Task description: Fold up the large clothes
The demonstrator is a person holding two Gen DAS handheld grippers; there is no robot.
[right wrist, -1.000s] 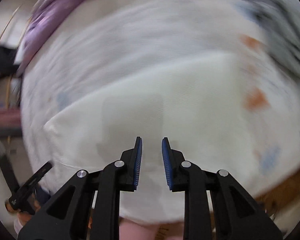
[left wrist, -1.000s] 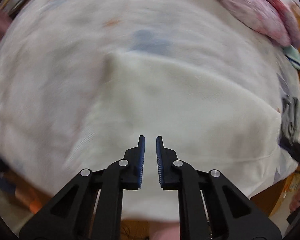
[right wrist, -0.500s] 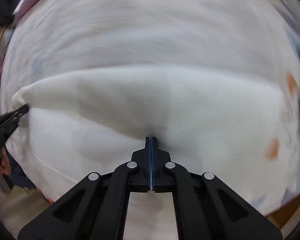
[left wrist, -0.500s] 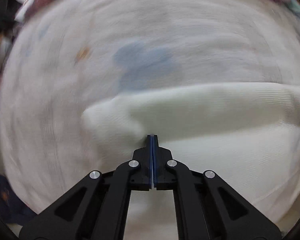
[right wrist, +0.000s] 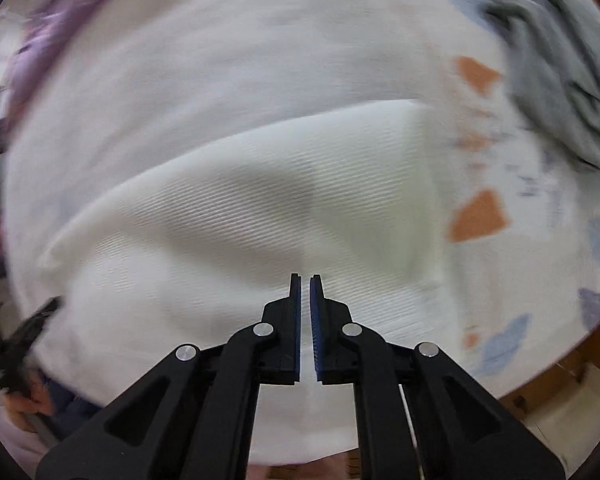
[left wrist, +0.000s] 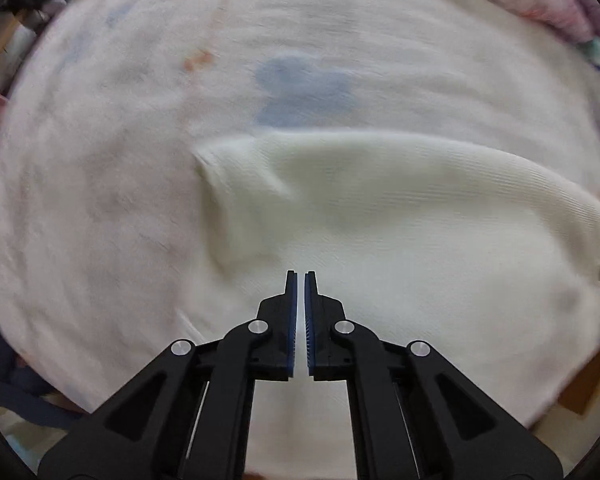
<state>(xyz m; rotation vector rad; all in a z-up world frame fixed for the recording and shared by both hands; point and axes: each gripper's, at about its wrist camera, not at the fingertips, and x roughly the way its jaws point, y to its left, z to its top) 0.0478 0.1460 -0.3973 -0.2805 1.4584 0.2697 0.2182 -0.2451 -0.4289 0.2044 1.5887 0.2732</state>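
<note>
Since a sec ago your left gripper (left wrist: 301, 276) & right gripper (right wrist: 305, 278) dropped closer to the cream garment (left wrist: 400, 216), mid-frame, folded on the patterned sheet (left wrist: 100, 160). Left jaws nearly pressed together; right just reopened a crack. Nothing pinched. Pink clothes (left wrist: 540, 4) upper right.

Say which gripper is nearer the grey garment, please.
Right. The right gripper, its empty jaws just opening, is over the cream garment, grey garment to its right; the left gripper is at the opposite end.
</note>
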